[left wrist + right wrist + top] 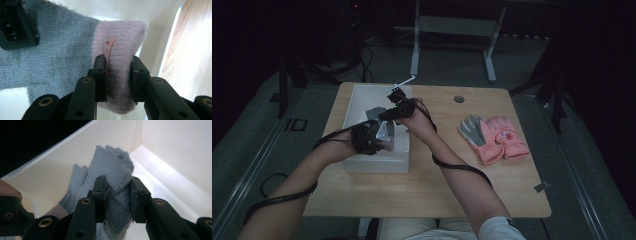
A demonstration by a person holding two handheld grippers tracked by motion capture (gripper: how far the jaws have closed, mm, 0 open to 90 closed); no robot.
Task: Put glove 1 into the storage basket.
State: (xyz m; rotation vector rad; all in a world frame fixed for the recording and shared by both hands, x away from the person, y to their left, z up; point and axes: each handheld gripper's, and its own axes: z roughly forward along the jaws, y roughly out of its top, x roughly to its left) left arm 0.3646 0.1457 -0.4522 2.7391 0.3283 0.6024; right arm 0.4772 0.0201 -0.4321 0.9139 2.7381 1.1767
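A grey knit glove (383, 131) with a pale pink cuff (122, 42) hangs stretched between my two grippers over the white box (377, 164) at the table's left. My left gripper (373, 142) (117, 67) is shut on the pink cuff, beside a small reddish label (109, 48). My right gripper (388, 115) (117, 192) is shut on the glove's grey finger end (112, 165), with the box's white inner walls (175, 150) behind it. The grey body of the glove (57, 55) spreads to the left in the left gripper view.
A pair of padded pink gloves (499, 137), one with its grey palm up, lies on the right half of the wooden table (437, 185). A round cable hole (459, 99) sits near the table's far edge. Cables trail from both forearms.
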